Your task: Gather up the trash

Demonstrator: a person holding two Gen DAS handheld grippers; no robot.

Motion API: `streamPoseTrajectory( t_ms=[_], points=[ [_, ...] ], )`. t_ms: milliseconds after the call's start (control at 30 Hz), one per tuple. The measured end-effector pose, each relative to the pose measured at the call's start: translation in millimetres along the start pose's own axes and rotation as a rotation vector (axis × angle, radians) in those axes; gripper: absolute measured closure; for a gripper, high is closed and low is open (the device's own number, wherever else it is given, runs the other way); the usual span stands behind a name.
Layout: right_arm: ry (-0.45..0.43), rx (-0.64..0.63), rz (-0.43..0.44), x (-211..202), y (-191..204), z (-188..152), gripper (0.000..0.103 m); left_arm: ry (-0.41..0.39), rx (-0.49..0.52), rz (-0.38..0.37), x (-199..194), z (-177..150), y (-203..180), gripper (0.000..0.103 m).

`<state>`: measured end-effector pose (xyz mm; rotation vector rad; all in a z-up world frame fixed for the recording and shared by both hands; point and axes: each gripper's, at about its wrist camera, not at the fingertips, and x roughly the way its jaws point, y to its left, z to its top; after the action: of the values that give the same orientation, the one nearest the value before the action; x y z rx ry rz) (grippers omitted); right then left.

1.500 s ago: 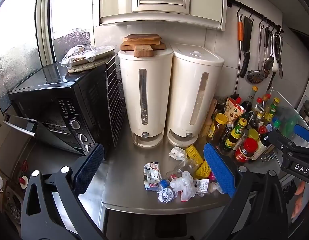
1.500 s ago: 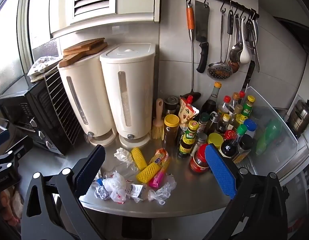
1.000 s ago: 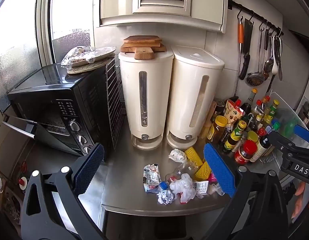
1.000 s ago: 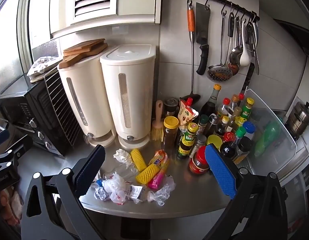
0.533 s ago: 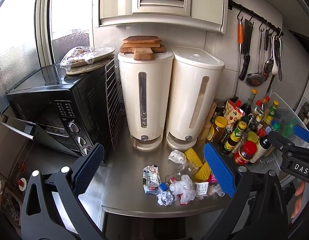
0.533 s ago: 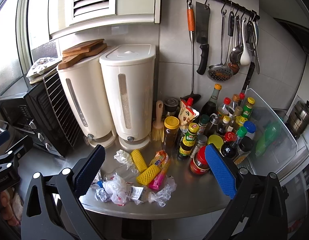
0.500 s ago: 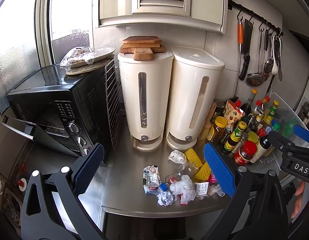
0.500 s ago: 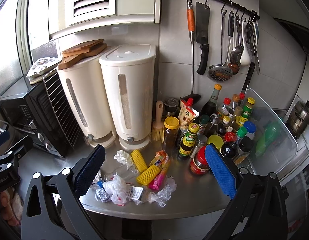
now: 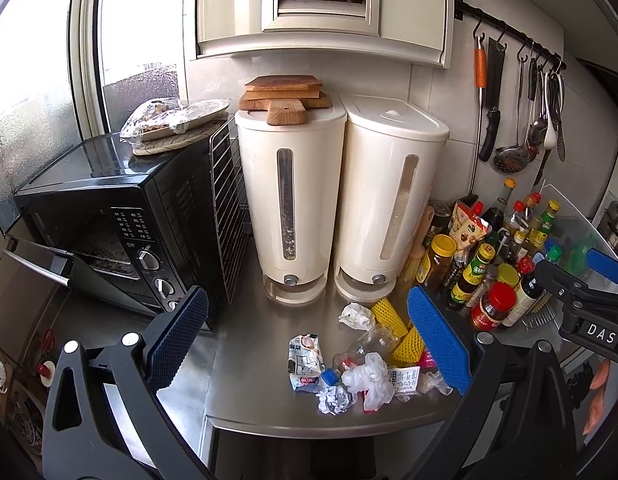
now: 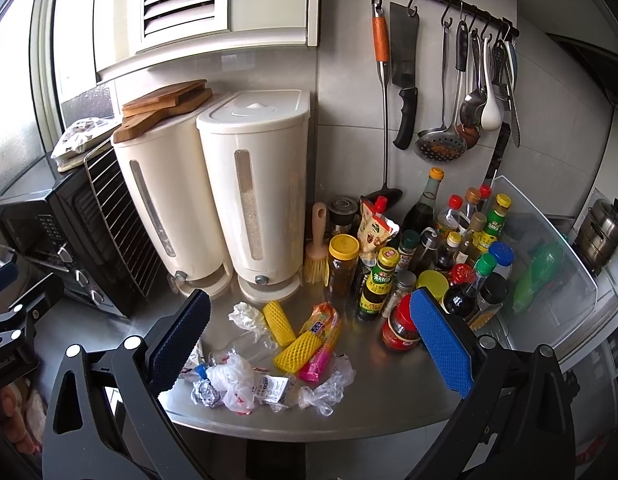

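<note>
Hovering unchanged above the trash pile (image 10: 265,364) on the steel counter (image 10: 381,400), both claws (image 9: 309,340) (image 10: 309,340) still gaping wide, empty.

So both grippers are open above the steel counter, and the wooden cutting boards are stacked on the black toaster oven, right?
Not quite. The wooden cutting boards are stacked on the left cream dispenser, not the black toaster oven; the left wrist view shows it. Both grippers are open above the steel counter.

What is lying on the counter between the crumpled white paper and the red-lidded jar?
In the right wrist view, two yellow foam nets lie between the crumpled white paper and the red-lidded jar, with an orange snack wrapper beside them.
</note>
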<state>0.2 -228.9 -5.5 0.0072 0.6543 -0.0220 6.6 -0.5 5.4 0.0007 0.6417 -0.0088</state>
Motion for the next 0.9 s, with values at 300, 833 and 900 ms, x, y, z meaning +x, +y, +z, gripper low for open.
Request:
streamPoseTrajectory(
  t_ms=[300,833,900],
  points=[
    [0.002,0.000,-0.002,2.3,0.1,1.0,0.003,-0.002,0.002,-0.002,-0.3,0.1,-0.7,0.008],
    [0.006,0.004,0.001,6.1,0.5,0.1,0.003,-0.003,0.002,-0.002,2.4,0.9,0.8,0.008],
    [0.005,0.003,0.000,6.5,1.1,0.0,0.003,-0.004,0.002,-0.002,2.6,1.0,1.4,0.008]
  ],
)
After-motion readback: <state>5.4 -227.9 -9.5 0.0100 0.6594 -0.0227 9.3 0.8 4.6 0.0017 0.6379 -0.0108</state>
